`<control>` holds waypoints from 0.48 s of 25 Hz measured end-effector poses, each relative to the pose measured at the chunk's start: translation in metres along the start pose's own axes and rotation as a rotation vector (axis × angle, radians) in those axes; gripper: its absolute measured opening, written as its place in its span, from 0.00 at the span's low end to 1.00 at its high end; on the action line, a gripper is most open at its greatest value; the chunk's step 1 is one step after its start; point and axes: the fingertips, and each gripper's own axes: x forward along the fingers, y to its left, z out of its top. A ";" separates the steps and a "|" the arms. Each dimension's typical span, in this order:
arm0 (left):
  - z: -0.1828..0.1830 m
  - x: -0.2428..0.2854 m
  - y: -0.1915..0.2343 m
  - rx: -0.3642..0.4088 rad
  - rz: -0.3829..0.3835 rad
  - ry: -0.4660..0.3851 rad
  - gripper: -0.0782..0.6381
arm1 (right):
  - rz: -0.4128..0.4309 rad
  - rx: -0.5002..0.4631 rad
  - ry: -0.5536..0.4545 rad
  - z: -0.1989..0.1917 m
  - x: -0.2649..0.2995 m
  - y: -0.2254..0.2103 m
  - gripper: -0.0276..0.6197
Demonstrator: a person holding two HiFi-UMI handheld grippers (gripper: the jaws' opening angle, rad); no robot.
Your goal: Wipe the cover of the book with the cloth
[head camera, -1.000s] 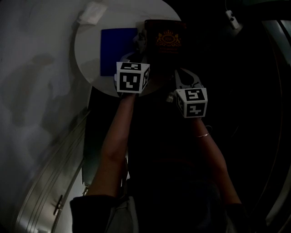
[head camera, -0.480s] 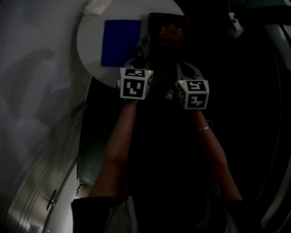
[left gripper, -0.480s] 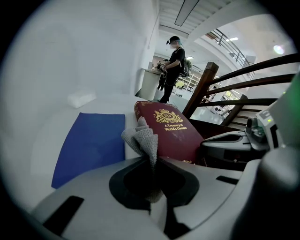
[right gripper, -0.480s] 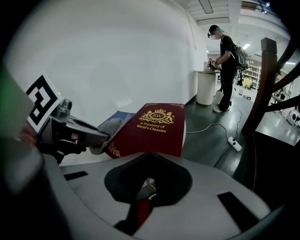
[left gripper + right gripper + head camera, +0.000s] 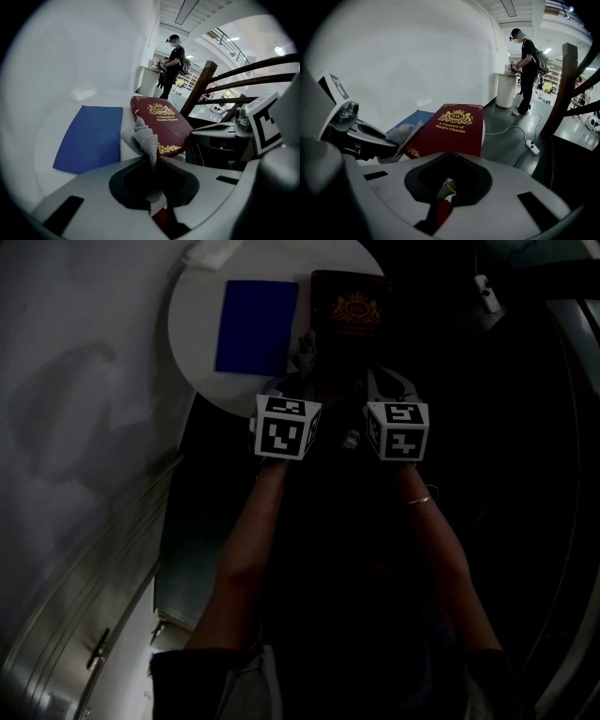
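Note:
A dark red book (image 5: 352, 307) with gold print lies at the right of the round white table (image 5: 192, 324); its near end overhangs the table's edge. My right gripper (image 5: 445, 187) is shut on the book's (image 5: 451, 129) near edge, with red cover and pale pages between its jaws. My left gripper (image 5: 154, 161) is shut on a crumpled grey cloth (image 5: 143, 138), which touches the near left corner of the book (image 5: 161, 123). In the head view the cloth (image 5: 302, 341) shows dimly beside the book. Both marker cubes hang just below the table.
A blue sheet (image 5: 255, 326) lies flat on the table left of the book, with a white object (image 5: 211, 251) at the far edge. A wooden stair rail (image 5: 201, 84) rises to the right. A person (image 5: 526, 65) stands far off by a counter. A cable and power strip (image 5: 532, 146) lie on the floor.
Both grippers have drawn closer together and level below the table's edge. The table, book and blue sheet sit slightly higher and further right in the head view. Both grips are unchanged.

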 end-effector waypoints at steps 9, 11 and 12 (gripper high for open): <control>-0.015 -0.017 -0.015 -0.006 -0.010 -0.008 0.16 | -0.012 0.000 -0.004 -0.001 -0.001 -0.002 0.09; -0.015 -0.024 -0.016 -0.011 -0.007 -0.015 0.16 | -0.013 -0.006 -0.003 0.000 -0.001 -0.002 0.09; -0.015 -0.027 -0.017 -0.012 -0.004 -0.021 0.16 | -0.014 -0.011 0.000 -0.001 -0.001 -0.001 0.09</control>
